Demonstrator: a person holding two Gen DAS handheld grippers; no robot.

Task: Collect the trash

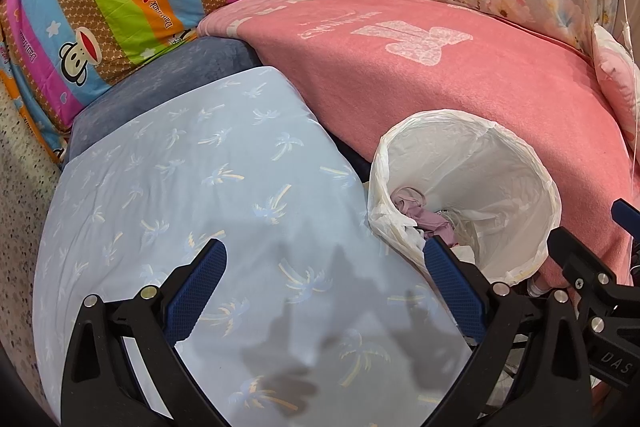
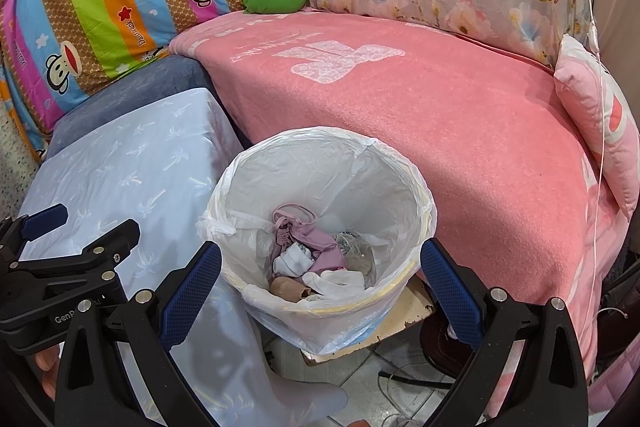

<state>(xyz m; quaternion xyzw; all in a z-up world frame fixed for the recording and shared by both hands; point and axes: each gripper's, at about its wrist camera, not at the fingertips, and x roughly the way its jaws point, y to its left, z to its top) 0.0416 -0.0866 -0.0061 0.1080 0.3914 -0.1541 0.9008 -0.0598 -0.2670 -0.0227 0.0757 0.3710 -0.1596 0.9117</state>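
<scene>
Your right gripper [image 2: 320, 283] hangs spread wide and empty around the white-lined trash bin [image 2: 256, 183] at 12 o'clock, which holds pink cloth [image 2: 320, 247], white scraps and a tan piece. Your left gripper [image 1: 324, 287], also spread empty, hovers over the palm-print sheet [image 1: 200, 167]; pink blanket [image 2: 440, 115] beyond.
</scene>
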